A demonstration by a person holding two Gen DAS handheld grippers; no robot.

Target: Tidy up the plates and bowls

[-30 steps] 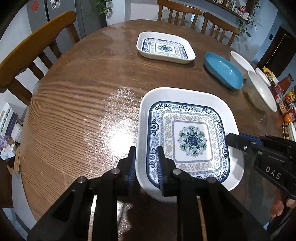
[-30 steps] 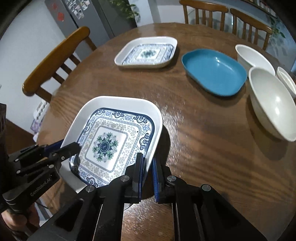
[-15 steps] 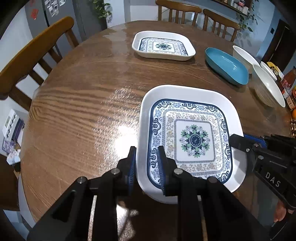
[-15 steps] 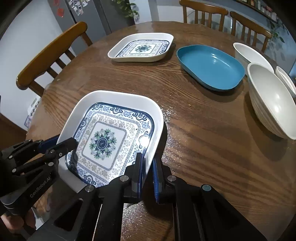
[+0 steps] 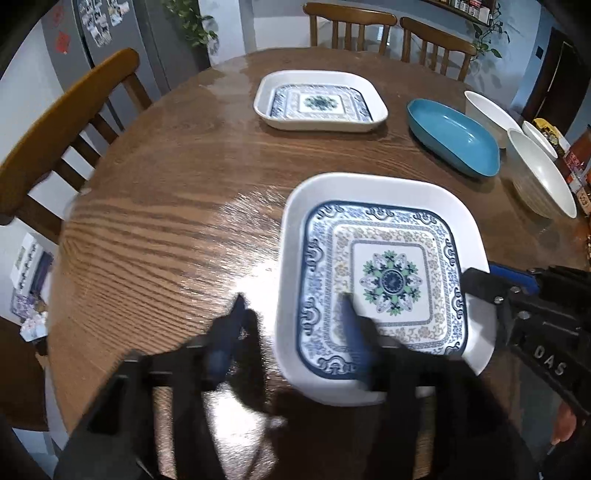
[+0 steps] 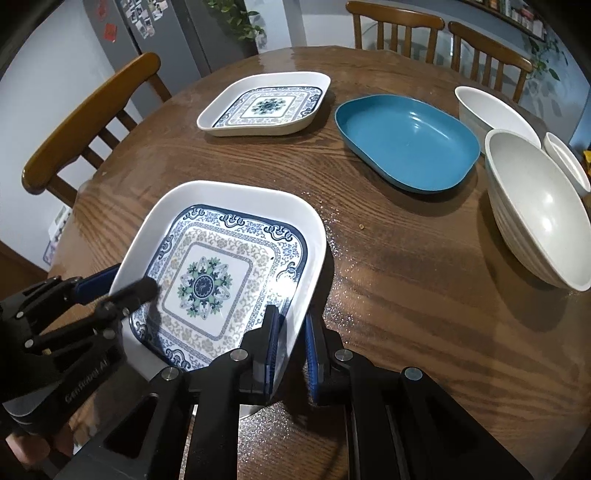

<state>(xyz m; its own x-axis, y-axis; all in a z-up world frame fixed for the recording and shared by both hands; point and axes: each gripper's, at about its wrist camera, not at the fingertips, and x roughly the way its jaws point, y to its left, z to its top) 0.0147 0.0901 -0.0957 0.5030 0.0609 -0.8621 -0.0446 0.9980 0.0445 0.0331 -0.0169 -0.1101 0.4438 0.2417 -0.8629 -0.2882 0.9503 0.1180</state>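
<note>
A square white plate with a blue pattern point(image 5: 384, 273) point(image 6: 221, 273) is held a little above the round wooden table. My right gripper point(image 6: 290, 328) is shut on its right rim and also shows in the left wrist view point(image 5: 491, 284). My left gripper point(image 5: 291, 314) is open, its fingers blurred and spread on either side of the plate's left rim; it also shows in the right wrist view point(image 6: 122, 291). A second patterned plate point(image 5: 319, 101) point(image 6: 266, 105) lies at the far side.
A blue oval dish point(image 5: 452, 136) point(image 6: 406, 142) and three white bowls point(image 6: 535, 206) stand at the right of the table point(image 5: 166, 184). Wooden chairs point(image 5: 59, 122) ring the table. A fridge point(image 6: 159, 33) stands behind on the left.
My left gripper has opened and let go of the plate's left rim. The right gripper still grips the right rim. Both views have drawn back and risen a little.
</note>
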